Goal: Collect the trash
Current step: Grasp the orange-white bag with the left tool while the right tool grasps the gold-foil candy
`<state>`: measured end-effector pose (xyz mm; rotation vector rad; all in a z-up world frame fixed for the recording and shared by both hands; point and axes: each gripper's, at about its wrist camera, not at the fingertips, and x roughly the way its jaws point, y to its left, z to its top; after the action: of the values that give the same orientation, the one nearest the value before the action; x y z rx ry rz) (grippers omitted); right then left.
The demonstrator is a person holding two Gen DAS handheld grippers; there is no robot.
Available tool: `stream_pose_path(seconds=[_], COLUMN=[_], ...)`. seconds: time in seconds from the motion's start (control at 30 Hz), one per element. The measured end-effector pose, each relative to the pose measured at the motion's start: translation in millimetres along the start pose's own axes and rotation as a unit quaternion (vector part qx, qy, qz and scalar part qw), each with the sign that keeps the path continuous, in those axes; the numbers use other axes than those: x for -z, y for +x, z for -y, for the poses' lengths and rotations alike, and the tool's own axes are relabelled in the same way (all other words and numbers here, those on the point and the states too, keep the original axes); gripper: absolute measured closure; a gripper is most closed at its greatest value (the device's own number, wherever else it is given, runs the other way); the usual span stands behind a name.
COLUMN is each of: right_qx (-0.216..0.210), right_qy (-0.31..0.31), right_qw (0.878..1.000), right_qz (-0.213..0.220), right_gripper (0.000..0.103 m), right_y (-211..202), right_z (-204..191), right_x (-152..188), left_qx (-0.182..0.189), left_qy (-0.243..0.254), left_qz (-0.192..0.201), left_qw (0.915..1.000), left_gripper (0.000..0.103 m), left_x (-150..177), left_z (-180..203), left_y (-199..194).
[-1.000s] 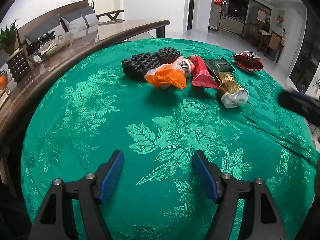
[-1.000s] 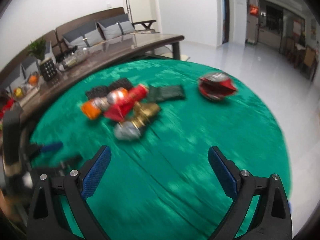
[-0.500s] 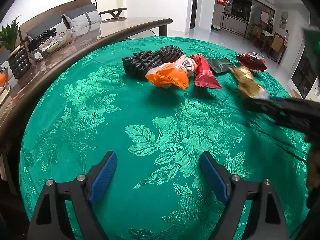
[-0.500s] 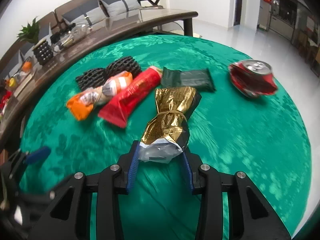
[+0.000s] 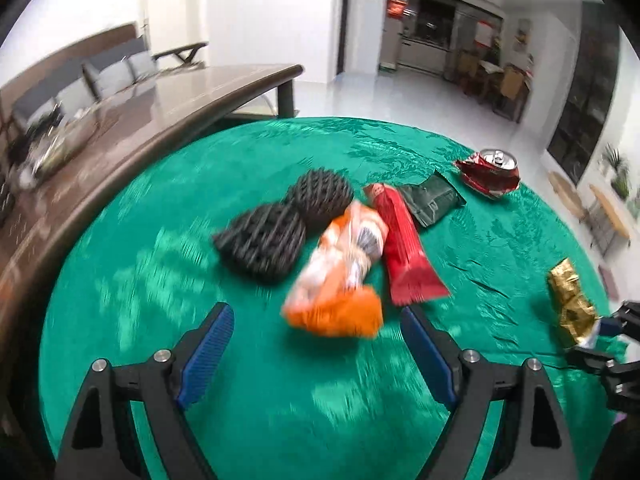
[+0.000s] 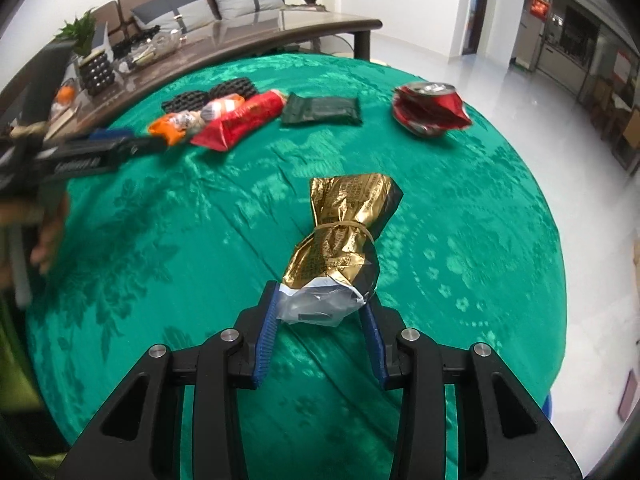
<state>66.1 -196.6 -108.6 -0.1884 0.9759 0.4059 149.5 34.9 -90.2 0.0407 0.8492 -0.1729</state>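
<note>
Right gripper (image 6: 320,312) now pinching the gold bag (image 6: 344,232), pulled away from the pile, left gripper (image 5: 316,344) spread wide, nearing the orange wrapper (image 5: 340,276)

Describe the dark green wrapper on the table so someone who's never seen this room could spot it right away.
Start at the round table with the green floral cloth and find the row of litter on its far side. The flat dark green foil wrapper lies between the red snack packet and the crushed red drinks can. It is the only dull, dark, rectangular piece there.
</note>
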Motion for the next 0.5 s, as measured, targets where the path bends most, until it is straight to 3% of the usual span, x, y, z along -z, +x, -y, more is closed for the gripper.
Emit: stream_pose_path(seconds=[0.1, 0.17, 0.2, 0.33, 0.5], right_qx=[0.001, 0.002, 0.003, 0.003, 0.001], right_qy=[0.008, 0.010, 0.010, 0.011, 0.014], right_qw=[1.000, 1.000, 1.000, 1.000, 1.000], right_qz=[0.000, 0.002, 0.003, 0.003, 0.013], right_gripper=[0.063, 0.063, 0.063, 0.063, 0.063], right_y=[0, -2, -2, -3, -9], right_z=[6, 8, 8, 10, 16], right_x=[1, 3, 3, 3, 3], left_qx=[0.003, -0.002, -0.004, -0.009, -0.014], left_qy=[0.034, 0.050, 0.054, 0.044, -0.015], left_qz=[0.008, 0.012, 0.006, 0.014, 0.006], left_qw=[0.9994, 0.9987, 0.9985, 0.9989, 0.9998], left_gripper=[0.019, 0.048, 0.055, 0.062, 0.062], left_x=[-6, -5, -6, 2, 28], left_z=[8, 13, 14, 15, 13], left_y=[10, 13, 16, 8, -24])
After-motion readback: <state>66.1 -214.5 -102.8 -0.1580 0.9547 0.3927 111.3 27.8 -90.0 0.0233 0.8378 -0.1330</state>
